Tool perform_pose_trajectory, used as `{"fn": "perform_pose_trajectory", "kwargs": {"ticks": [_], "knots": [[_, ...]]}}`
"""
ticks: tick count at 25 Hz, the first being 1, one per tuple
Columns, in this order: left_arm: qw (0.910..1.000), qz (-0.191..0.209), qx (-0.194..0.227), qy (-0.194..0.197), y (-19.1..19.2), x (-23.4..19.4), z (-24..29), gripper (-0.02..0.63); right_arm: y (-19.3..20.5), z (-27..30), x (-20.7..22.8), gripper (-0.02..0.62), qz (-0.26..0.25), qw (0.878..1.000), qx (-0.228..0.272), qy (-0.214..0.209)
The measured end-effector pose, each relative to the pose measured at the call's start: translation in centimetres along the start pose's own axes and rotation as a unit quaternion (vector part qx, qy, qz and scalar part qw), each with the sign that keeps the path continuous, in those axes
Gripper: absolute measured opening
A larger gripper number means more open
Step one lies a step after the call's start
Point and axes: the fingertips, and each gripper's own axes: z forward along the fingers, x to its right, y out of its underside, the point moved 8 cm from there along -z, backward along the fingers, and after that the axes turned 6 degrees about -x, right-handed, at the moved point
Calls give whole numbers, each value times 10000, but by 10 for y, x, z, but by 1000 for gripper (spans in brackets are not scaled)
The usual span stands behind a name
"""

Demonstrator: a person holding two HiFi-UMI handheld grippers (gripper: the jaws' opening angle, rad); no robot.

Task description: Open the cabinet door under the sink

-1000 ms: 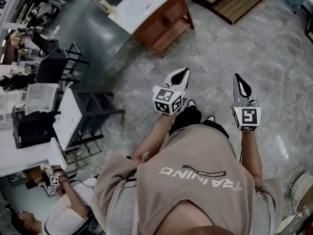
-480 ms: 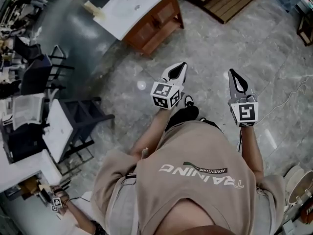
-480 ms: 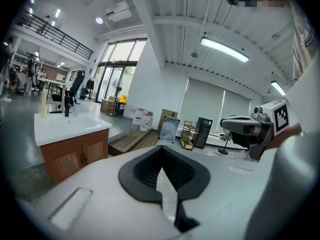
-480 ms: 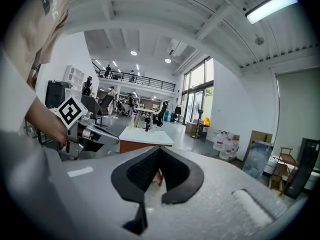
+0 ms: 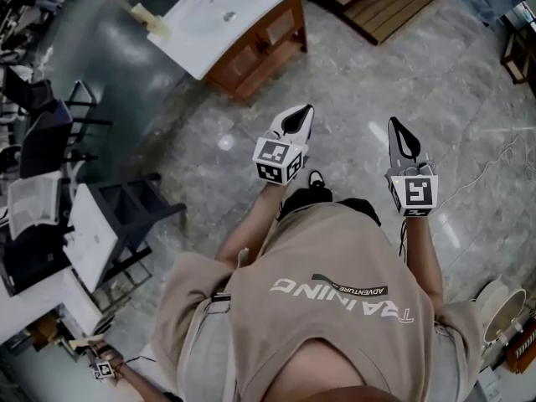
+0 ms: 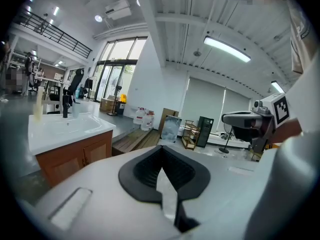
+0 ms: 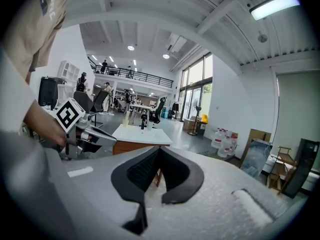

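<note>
The sink unit stands at the top of the head view: a white basin top on a brown wooden cabinet with its doors shut. It also shows at the left of the left gripper view, cabinet, and behind the jaws in the right gripper view, cabinet. My left gripper and right gripper are held side by side over the marble floor, well short of the cabinet. Both point toward it, shut and with nothing in them. In their own views the left gripper and right gripper have their pads together.
A wooden pallet platform lies to the right of the sink unit. Dark chairs and desks line the left. Another person sits at the bottom left. A cable runs over the floor at the right. Water bottles stand by the far wall.
The person has walked toward the sink unit, which now sits lower and nearer in the head view. Both grippers went forward with the person and stayed shut.
</note>
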Motion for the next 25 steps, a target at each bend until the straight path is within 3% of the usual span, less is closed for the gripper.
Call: {"fn": "perform_pose_trajectory", "kwargs": {"ticks": [13, 25], "knots": [[9998, 113, -110, 74, -5, -5, 28, 14, 10, 19, 13, 3, 168, 9995, -268, -52], [9980, -29, -85, -626, -48, -19, 77, 14, -8, 103, 87, 3, 29, 9966, 186, -802]]}}
